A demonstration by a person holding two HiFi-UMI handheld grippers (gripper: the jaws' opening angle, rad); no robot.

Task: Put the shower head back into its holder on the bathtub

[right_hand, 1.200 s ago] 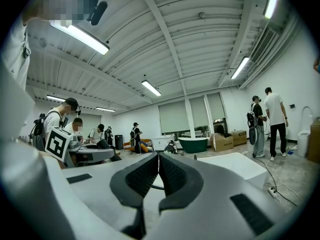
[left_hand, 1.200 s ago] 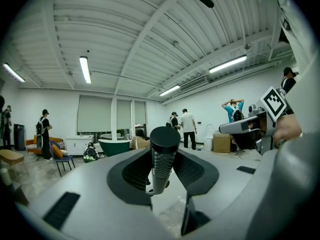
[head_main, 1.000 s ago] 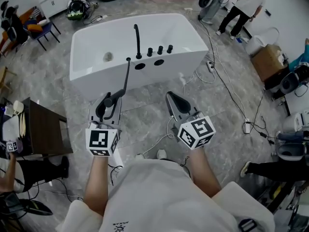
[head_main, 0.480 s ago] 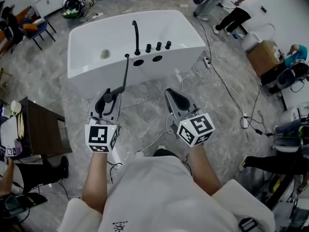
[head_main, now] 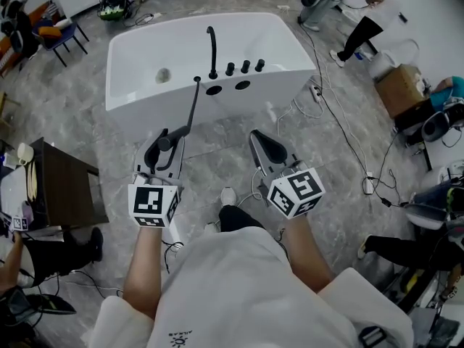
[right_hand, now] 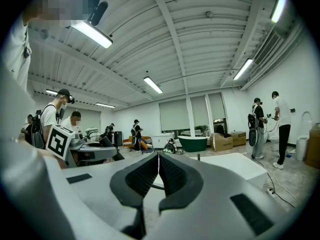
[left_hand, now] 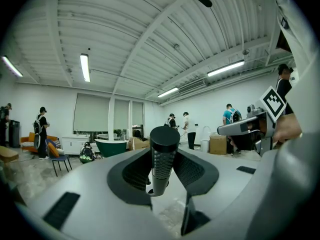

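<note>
The left gripper [head_main: 164, 139] has its fingers [left_hand: 136, 173] clamped on the shower head [left_hand: 164, 156], a slim black wand whose dotted face stands between the two dark pads in the left gripper view. In the head view the wand runs from those fingers toward the white bathtub [head_main: 138, 64], and its thin far end shows against the tub's near rim, just left of two dark openings [head_main: 213, 90] in the deck. Behind the openings stand a black curved spout [head_main: 212, 49] and three black knobs [head_main: 245, 66]. The right gripper [head_main: 259, 139] is level beside the left one, well apart from it, its fingers pressed together with nothing between them. Both grippers are short of the tub's near wall, with a strip of bare grey marbled floor [head_main: 217, 147] between. To the left, a dark tabletop [head_main: 69, 187] closes in that side. To the right, white cables [head_main: 341, 125] trail across the floor from the tub's corner to a power strip [head_main: 370, 188], and a cardboard box [head_main: 397, 89] stands further out. The person's shoe [head_main: 228, 196] shows below the grippers.
</note>
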